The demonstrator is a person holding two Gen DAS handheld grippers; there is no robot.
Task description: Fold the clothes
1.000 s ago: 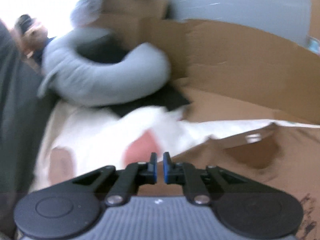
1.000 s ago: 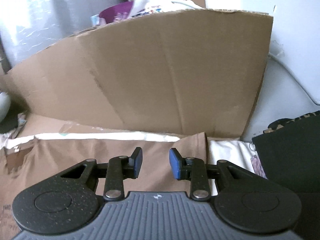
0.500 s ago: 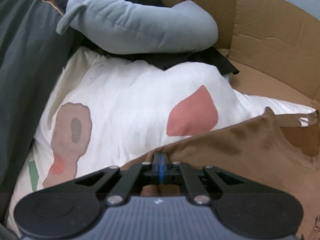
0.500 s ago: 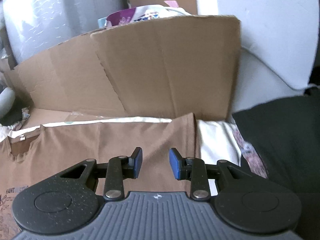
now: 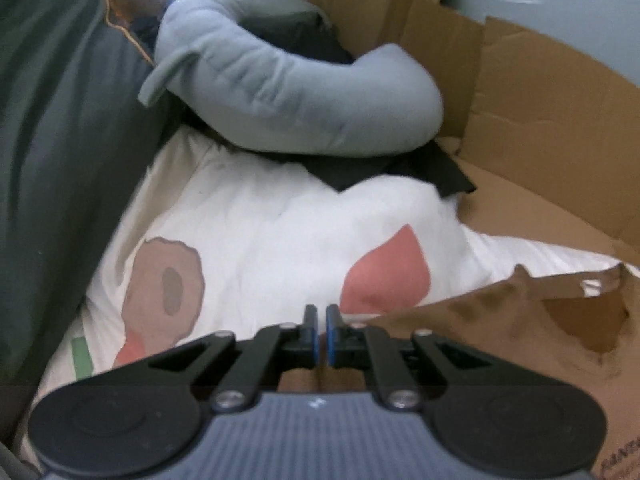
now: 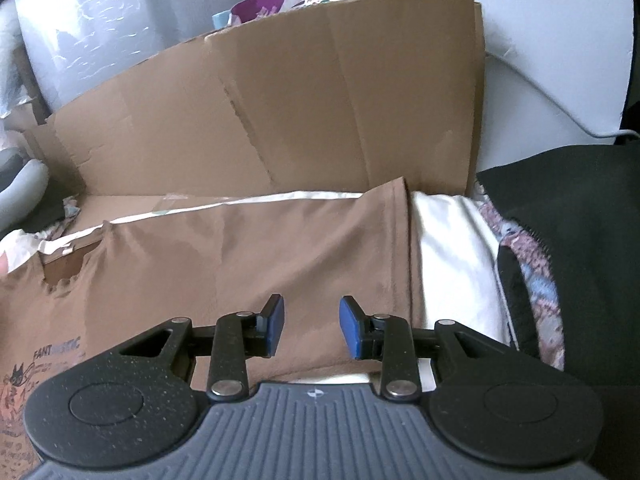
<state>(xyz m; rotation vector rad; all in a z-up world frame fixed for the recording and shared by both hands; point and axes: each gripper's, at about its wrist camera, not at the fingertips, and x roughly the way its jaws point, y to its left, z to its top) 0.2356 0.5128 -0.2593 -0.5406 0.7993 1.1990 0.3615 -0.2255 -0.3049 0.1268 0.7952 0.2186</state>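
A brown T-shirt (image 5: 500,340) with a printed front lies spread flat over white bedding and cardboard. Its neckline shows at the left of the right wrist view and its hem (image 6: 404,240) at the right. My left gripper (image 5: 321,332) sits low over the shirt's shoulder edge. Its jaws are opening: a thin slit shows between the blue pads, with no cloth in it. My right gripper (image 6: 312,328) hovers over the shirt's lower body near the hem, open, with nothing between its fingers.
A white pillow (image 5: 280,248) with pink and brown shapes lies beyond the left gripper, with a grey curved cushion (image 5: 280,92) behind it. Dark green fabric (image 5: 52,160) rises on the left. Cardboard walls (image 6: 280,112) stand behind the shirt. A black garment (image 6: 580,240) lies to the right.
The left pads, pinched together on the shirt's edge half a second ago, now stand slightly apart and the fabric lies flat. The right gripper has slid right along the shirt toward its hem.
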